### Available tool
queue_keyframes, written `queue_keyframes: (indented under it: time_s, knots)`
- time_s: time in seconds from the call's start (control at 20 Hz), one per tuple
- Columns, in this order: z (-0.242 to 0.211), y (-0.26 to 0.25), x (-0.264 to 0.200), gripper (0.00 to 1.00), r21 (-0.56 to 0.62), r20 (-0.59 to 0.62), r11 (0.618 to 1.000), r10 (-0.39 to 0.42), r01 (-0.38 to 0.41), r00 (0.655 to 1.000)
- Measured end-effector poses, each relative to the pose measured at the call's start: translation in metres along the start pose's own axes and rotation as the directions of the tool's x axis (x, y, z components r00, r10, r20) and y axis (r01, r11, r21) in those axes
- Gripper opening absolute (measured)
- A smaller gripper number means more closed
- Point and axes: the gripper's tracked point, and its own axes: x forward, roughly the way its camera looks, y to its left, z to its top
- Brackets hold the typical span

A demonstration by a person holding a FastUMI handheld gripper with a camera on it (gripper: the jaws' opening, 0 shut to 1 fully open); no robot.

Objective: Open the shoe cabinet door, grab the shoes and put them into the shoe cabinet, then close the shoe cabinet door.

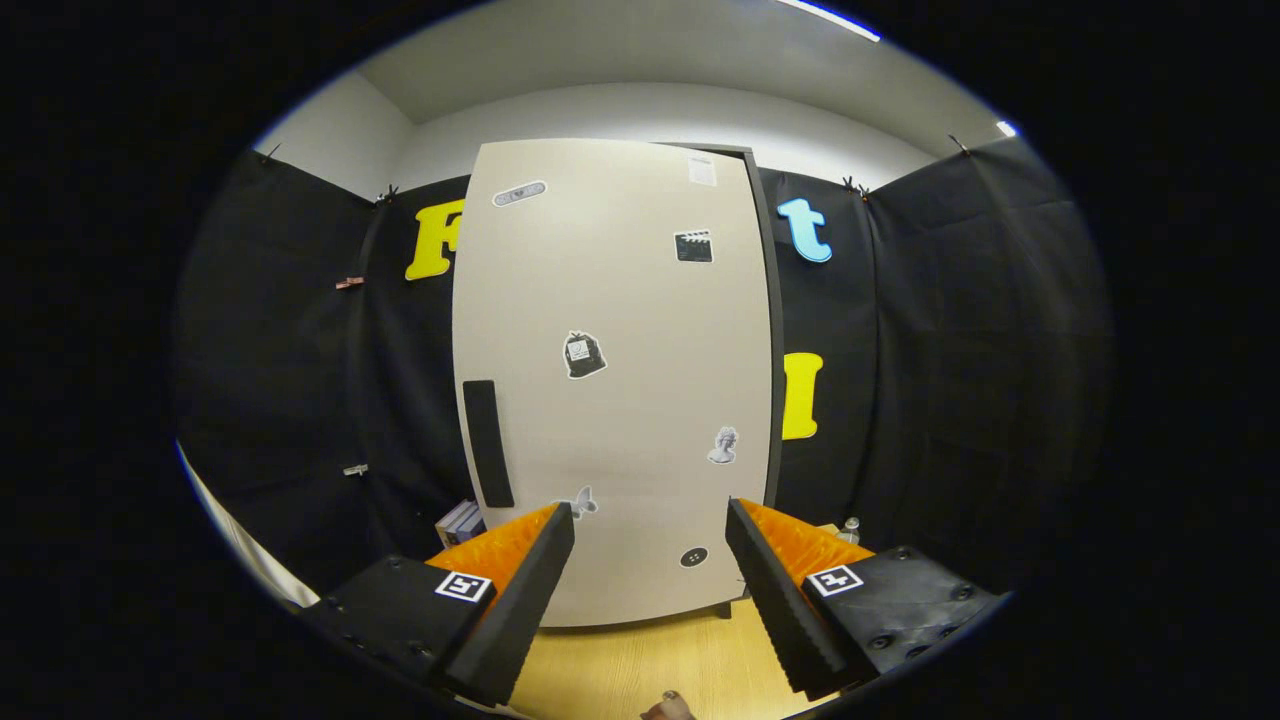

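The tool (650, 530) is spread wide open and grips nothing, poised over a wooden floor (640, 665). Just beyond its fingers stands the shoe cabinet (615, 380), its pale, sticker-dotted door shut. A dark upright handle (487, 443) sits near the door's left edge.

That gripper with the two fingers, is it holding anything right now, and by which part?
Nothing. The gripper is open, fingers spread apart with only air between them, short of the closed cabinet door.
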Motion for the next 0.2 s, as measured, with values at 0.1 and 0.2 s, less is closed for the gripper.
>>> queue_keyframes:
  time_s: [0.1,0.2]
  knots:
    - [0.0000,0.0017,0.0023,0.98,-0.011,0.000,1.000,0.003,-0.003,1.000]
    - [0.0005,0.0035,0.0027,0.98,-0.017,0.006,1.000,0.008,-0.008,1.000]
